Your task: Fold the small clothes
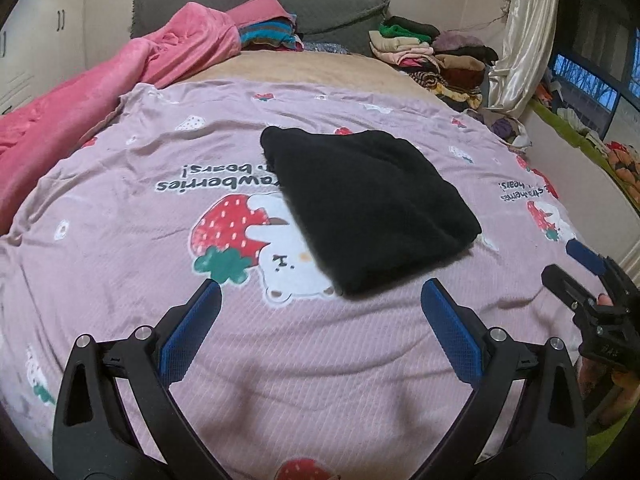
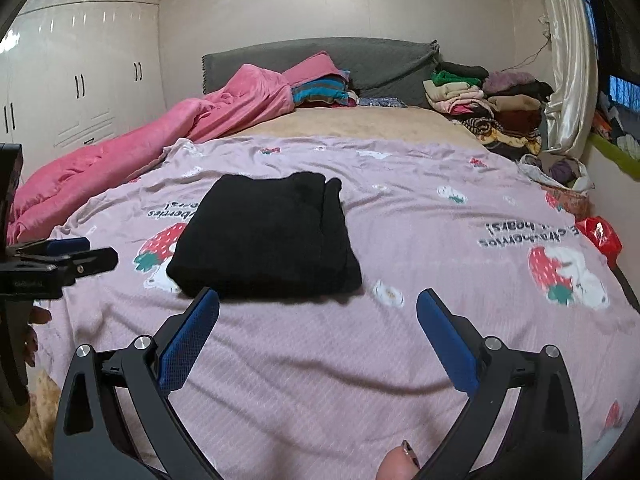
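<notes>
A black garment (image 1: pixel 368 208) lies folded into a flat rectangle on the pink strawberry-print sheet (image 1: pixel 160 152); it also shows in the right wrist view (image 2: pixel 268 240). My left gripper (image 1: pixel 320 292) is open and empty, hovering just in front of the garment's near edge. My right gripper (image 2: pixel 318 304) is open and empty, just short of the garment's near right corner. In the left wrist view the right gripper (image 1: pixel 576 268) shows at the right edge. In the right wrist view the left gripper (image 2: pixel 80 252) shows at the left edge.
A pink blanket (image 1: pixel 72 100) is bunched along the bed's left side. Piles of folded clothes (image 1: pixel 432 52) sit at the far right by the grey headboard (image 1: pixel 256 4). A red bag (image 2: pixel 600 236) lies at the bed's right edge. White wardrobes (image 2: pixel 80 80) stand at left.
</notes>
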The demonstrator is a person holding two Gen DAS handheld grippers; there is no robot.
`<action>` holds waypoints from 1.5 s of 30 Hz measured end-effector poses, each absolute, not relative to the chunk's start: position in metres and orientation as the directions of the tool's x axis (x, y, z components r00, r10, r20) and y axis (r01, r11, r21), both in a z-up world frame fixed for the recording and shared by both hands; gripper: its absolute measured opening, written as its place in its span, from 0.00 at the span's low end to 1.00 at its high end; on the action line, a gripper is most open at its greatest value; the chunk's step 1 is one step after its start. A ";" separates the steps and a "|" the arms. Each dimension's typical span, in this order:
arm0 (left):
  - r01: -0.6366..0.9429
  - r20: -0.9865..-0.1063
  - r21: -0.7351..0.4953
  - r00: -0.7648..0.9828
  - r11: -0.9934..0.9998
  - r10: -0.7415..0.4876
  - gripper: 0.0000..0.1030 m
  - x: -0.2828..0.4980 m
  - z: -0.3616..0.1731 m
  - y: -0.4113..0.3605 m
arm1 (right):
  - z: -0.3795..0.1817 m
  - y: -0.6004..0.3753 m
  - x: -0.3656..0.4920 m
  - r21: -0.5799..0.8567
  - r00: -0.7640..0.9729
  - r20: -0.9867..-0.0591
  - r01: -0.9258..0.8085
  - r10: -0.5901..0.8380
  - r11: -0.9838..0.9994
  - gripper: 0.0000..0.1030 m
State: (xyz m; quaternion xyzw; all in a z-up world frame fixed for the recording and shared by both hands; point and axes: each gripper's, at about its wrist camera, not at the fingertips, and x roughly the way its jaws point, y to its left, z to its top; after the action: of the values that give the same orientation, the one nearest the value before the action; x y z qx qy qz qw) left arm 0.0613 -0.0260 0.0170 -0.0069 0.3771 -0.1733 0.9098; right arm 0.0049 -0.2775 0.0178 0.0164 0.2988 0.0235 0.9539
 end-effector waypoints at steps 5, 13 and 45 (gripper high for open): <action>0.302 -0.679 -0.137 0.665 0.944 -0.311 0.91 0.049 0.013 -0.019 | 0.006 -0.273 -0.008 0.040 0.808 -0.589 -0.011 0.033 0.999 0.96; 0.299 -0.694 -0.131 0.653 0.945 -0.303 0.91 0.038 0.001 -0.015 | -0.017 -0.263 -0.021 -0.008 0.784 -0.620 0.020 -0.020 1.000 0.96; 0.256 -0.714 -0.119 0.650 0.959 -0.262 0.91 0.028 -0.015 -0.009 | -0.028 -0.261 -0.023 0.034 0.759 -0.651 0.030 -0.001 0.999 0.96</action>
State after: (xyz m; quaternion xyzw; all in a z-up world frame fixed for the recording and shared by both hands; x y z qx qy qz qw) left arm 0.0280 -0.0093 -0.0154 -0.0040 0.3936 -0.1425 0.9082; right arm -0.0233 -0.2613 -0.0284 0.0212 0.3469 -0.0082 0.9376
